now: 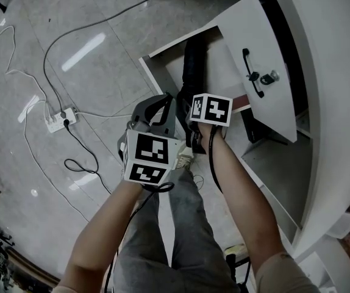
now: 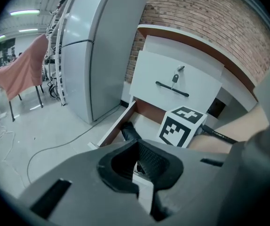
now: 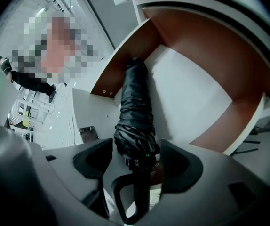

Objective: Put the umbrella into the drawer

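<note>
Floor (image 1: 71, 54): glossy pale grey tile w/ streaks of reflected light. White power strip (image 1: 61, 119) lies on it, black & white cables (image 1: 76, 163) trailing round. White cabinet (image 1: 339, 72) at right, black handle (image 1: 249, 69) on its front panel. Red brick wall (image 2: 205, 18) behind. Tall grey fridge (image 2: 97, 51) to its left; pink cloth (image 2: 24, 72) draped over chair. Ceiling strip lights (image 2: 24, 13) on.

Head view looks steeply down from above; each gripper view looks closely along its jaws; all share the drawer (image 1: 217, 72).
</note>
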A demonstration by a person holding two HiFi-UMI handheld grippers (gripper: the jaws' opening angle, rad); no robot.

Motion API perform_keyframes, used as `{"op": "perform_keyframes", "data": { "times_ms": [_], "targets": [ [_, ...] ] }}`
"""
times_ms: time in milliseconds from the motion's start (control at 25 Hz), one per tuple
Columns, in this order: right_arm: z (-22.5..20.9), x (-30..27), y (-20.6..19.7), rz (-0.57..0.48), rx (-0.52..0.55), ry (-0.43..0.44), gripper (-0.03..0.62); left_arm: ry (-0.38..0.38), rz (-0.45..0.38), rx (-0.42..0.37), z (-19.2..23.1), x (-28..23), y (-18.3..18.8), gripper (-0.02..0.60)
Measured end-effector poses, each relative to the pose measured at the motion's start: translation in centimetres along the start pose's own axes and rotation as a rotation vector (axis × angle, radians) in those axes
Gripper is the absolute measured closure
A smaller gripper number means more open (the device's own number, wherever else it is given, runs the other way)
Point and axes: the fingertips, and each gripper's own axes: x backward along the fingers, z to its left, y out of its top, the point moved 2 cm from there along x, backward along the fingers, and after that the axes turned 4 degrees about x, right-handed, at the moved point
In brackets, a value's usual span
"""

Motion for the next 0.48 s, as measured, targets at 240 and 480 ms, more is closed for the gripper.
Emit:
{"op": "perform_keyframes", "data": {
  "times_ms": [240, 480],
  "targets": [
    [1.5, 5.5, 2.5, -0.090, 0.025, 0.031, 0.292, 0.041, -0.014, 0.006, 0.4, 3.2, 2.7, 0.574],
    [3.5, 13.0, 5.7, -0.228, 0.097, 0.023, 0.418, 0.062, -0.057, -0.014, 0.4, 6.9, 6.2, 0.574]
  ]
}}
